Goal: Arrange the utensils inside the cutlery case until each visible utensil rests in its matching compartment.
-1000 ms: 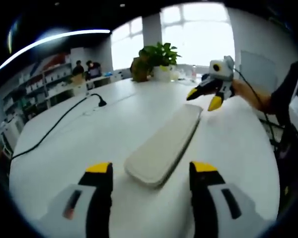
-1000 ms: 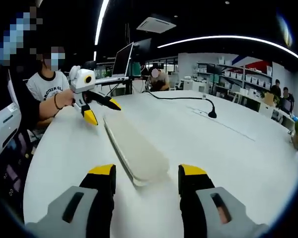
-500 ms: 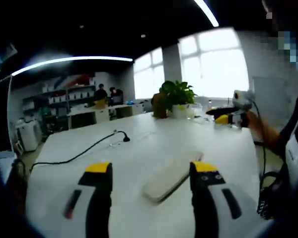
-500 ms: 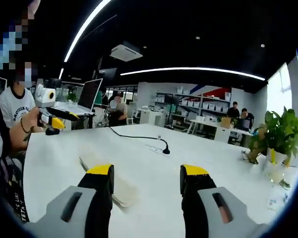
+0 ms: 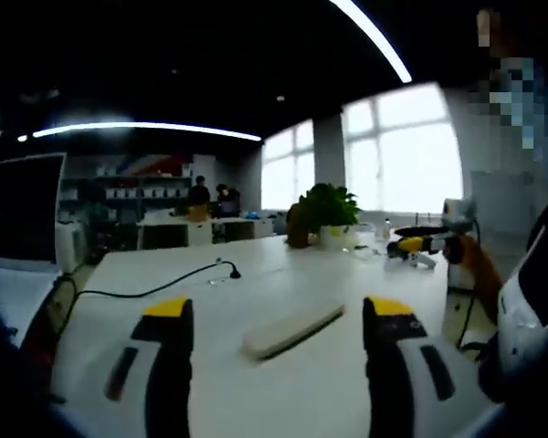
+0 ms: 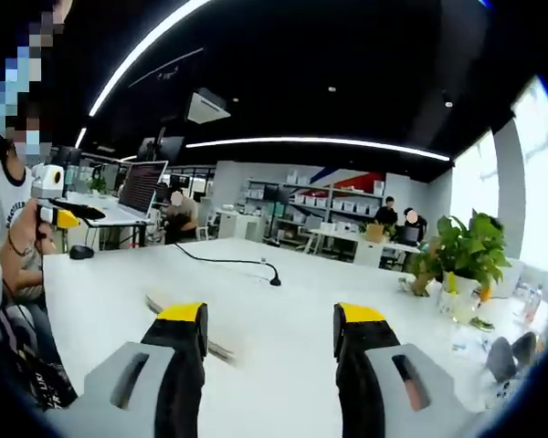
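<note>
A closed beige cutlery case [image 5: 292, 330] lies flat on the white table [image 5: 256, 383]; no utensils are visible. My left gripper [image 5: 279, 312] is open, its yellow-tipped jaws raised above the table on either side of the case's near end, touching nothing. My right gripper [image 6: 270, 315] is open too, with nothing between its jaws. In the right gripper view the case [image 6: 157, 307] is a thin strip, partly hidden behind the left jaw. A hand holds the right gripper [image 5: 418, 244] beyond the case's far end, and the left gripper [image 6: 58, 217] is at the far left.
A black cable with a plug [image 5: 169, 281] [image 6: 230, 262] runs across the table. A potted plant [image 5: 327, 208] [image 6: 468, 259] and bottles [image 6: 528, 306] stand near its far edge. A dark screen [image 5: 23, 210] is at left. People sit at desks behind.
Both cameras have lifted and tilted up, so the case looks smaller and lower in each view. The case itself has not moved. Both grippers stayed open.
</note>
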Demonstrator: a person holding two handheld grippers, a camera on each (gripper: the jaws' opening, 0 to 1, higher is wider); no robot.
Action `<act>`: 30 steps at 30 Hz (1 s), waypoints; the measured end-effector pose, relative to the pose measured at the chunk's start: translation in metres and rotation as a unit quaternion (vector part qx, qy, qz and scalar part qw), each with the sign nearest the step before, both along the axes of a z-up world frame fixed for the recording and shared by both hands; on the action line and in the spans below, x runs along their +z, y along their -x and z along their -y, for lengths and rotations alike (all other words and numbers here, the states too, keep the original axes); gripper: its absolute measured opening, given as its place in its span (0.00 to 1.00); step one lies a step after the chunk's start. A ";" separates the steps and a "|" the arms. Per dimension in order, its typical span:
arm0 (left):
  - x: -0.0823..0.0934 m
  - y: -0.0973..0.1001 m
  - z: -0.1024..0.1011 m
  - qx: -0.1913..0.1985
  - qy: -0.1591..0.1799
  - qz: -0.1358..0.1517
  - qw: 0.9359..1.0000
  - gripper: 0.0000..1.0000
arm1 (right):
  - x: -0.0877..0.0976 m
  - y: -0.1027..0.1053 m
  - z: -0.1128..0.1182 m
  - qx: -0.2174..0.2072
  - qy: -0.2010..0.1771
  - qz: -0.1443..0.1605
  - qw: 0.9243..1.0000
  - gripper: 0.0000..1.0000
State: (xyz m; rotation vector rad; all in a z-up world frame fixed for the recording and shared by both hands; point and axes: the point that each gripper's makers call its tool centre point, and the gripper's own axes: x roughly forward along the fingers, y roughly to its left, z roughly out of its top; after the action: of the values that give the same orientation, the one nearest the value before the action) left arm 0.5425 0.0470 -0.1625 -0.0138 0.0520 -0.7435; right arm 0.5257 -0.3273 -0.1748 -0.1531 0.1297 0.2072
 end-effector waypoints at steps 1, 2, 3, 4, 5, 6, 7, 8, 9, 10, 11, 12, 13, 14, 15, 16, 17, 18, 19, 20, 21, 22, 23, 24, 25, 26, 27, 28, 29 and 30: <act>0.003 0.000 -0.003 0.011 0.029 -0.004 1.000 0.84 | 0.001 0.001 0.008 -0.020 -0.005 0.009 1.000 0.54; 0.004 0.001 -0.007 0.015 0.046 -0.004 0.999 0.86 | 0.005 0.004 0.016 -0.039 -0.001 0.025 0.999 0.55; 0.005 0.002 -0.011 0.017 0.059 -0.005 0.998 0.87 | 0.004 0.008 0.022 -0.055 0.002 0.029 0.998 0.58; 0.005 0.002 -0.016 0.022 0.064 -0.005 0.998 0.90 | 0.000 0.011 0.024 -0.058 0.003 0.021 0.998 0.60; 0.004 0.001 -0.022 0.036 0.065 -0.004 0.997 0.95 | -0.003 0.015 0.025 -0.055 -0.001 0.018 0.998 0.60; 0.004 0.001 -0.027 0.048 0.061 0.002 0.997 0.98 | -0.004 0.018 0.023 -0.051 -0.009 0.020 0.998 0.60; 0.003 0.001 -0.033 0.060 0.047 0.016 0.997 0.99 | -0.005 0.020 0.021 -0.046 -0.018 0.022 0.999 0.61; 0.001 0.004 -0.034 0.061 0.034 0.018 0.997 0.99 | -0.007 0.022 0.019 -0.042 -0.024 0.022 0.999 0.62; -0.001 0.005 -0.035 0.063 0.025 0.017 0.998 0.99 | -0.009 0.024 0.019 -0.038 -0.027 0.022 0.999 0.62; 0.000 0.007 -0.034 0.063 0.020 0.020 0.998 0.99 | -0.010 0.026 0.018 -0.037 -0.031 0.022 0.999 0.62; 0.001 0.010 -0.034 0.061 0.016 0.023 0.998 1.00 | -0.011 0.029 0.018 -0.036 -0.034 0.024 0.998 0.63; 0.003 0.012 -0.035 0.064 0.014 0.026 0.998 1.00 | -0.011 0.030 0.018 -0.034 -0.035 0.026 0.998 0.63; 0.006 0.013 -0.037 0.071 0.018 0.032 0.997 1.00 | -0.011 0.032 0.018 -0.032 -0.035 0.027 0.999 0.64; 0.009 0.014 -0.039 0.076 0.024 0.036 0.996 1.00 | -0.011 0.035 0.019 -0.031 -0.036 0.029 0.998 0.66; 0.010 0.016 -0.041 0.076 0.025 0.034 0.996 1.00 | -0.008 0.037 0.021 -0.033 -0.037 0.035 0.998 0.67; 0.010 0.017 -0.041 0.076 0.024 0.030 0.996 1.00 | -0.005 0.038 0.020 -0.027 -0.028 0.037 0.999 0.70; 0.011 0.021 -0.042 0.075 0.020 0.033 0.996 1.00 | -0.002 0.040 0.021 -0.026 -0.024 0.038 0.999 0.73; 0.015 0.021 -0.044 0.081 0.019 0.041 0.996 1.00 | 0.003 0.042 0.023 -0.029 -0.026 0.044 0.998 0.75; 0.017 0.023 -0.046 0.087 0.018 0.046 0.995 1.00 | 0.013 0.043 0.026 -0.037 -0.036 0.067 0.996 0.75; 0.019 0.025 -0.046 0.088 0.015 0.049 0.995 1.00 | 0.018 0.045 0.027 -0.041 -0.041 0.081 0.995 0.76; 0.020 0.027 -0.046 0.090 0.011 0.053 0.994 1.00 | 0.017 0.047 0.026 -0.037 -0.039 0.076 0.996 0.78; 0.021 0.030 -0.046 0.092 0.008 0.060 0.994 1.00 | 0.017 0.048 0.025 -0.036 -0.038 0.076 0.996 0.80; 0.021 0.031 -0.047 0.092 0.006 0.062 0.994 1.00 | 0.016 0.047 0.024 -0.030 -0.035 0.072 0.996 0.82; 0.021 0.033 -0.047 0.093 0.001 0.064 0.994 1.00 | 0.013 0.048 0.023 -0.028 -0.033 0.067 0.997 0.84; 0.021 0.034 -0.048 0.095 -0.003 0.066 0.993 1.00 | 0.012 0.049 0.024 -0.027 -0.032 0.064 0.997 0.86; 0.020 0.035 -0.048 0.096 -0.006 0.066 0.993 1.00 | 0.010 0.050 0.024 -0.027 -0.031 0.063 0.997 0.90; 0.019 0.036 -0.049 0.096 -0.009 0.068 0.993 1.00 | 0.008 0.051 0.023 -0.026 -0.025 0.061 0.997 0.97; 0.020 0.037 -0.048 0.094 -0.013 0.080 0.992 1.00 | -0.003 0.054 0.029 -0.035 0.005 0.032 0.999 0.99; 0.022 0.038 -0.045 0.089 -0.024 0.092 0.991 1.00 | -0.007 0.054 0.030 -0.041 0.010 0.024 0.999 1.00; 0.021 0.039 -0.041 0.086 -0.029 0.091 0.992 1.00 | -0.008 0.053 0.031 -0.046 0.011 0.029 0.998 1.00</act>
State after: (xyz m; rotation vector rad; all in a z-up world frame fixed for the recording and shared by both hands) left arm 0.5036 0.0882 -0.1418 0.1035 -0.1006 -0.5676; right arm 0.4731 -0.3580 -0.1823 -0.1738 0.0808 0.1096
